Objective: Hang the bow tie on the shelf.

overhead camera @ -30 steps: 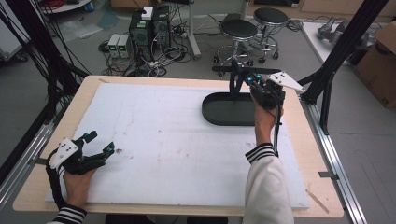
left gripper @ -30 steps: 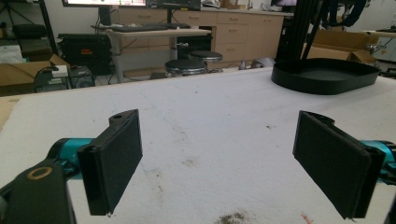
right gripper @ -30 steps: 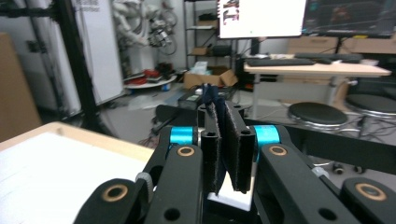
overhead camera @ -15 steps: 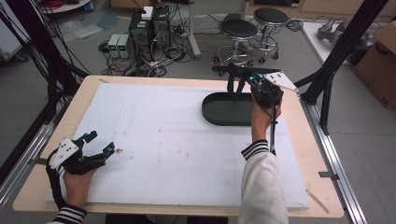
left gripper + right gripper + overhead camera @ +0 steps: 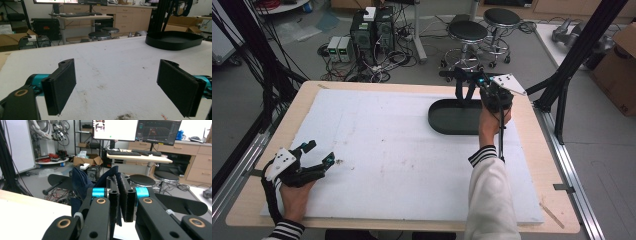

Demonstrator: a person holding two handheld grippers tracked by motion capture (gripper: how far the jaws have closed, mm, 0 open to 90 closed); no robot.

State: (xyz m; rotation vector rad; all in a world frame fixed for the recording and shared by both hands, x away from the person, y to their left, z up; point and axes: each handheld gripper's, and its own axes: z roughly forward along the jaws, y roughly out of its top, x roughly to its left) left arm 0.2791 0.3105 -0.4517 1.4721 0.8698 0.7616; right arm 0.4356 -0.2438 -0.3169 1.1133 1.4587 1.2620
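Forearms come in from the near edge, and we start with our left gripper (image 5: 314,155), resting low on the white surface (image 5: 387,150) at the near left corner, jaws spread wide with nothing between them; it has not shifted over the last second. In the left gripper view the same bare pads (image 5: 61,85) frame only stained white padding.

Farther across, our right gripper (image 5: 464,82) is held above the far rim of the black oval tray (image 5: 452,120). Compared with a second ago the right hand has eased slightly toward the far edge, and its jaws are pressed shut on a dark blue cloth (image 5: 80,182), whose folds bunch out to the left of the pads in the right gripper view. In the high view the cloth (image 5: 460,94) hangs as a dark strip over the tray's far rim.

We judge the grip is now secure and the cloth lifted, so carrying it off or lowering it into the tray could follow.
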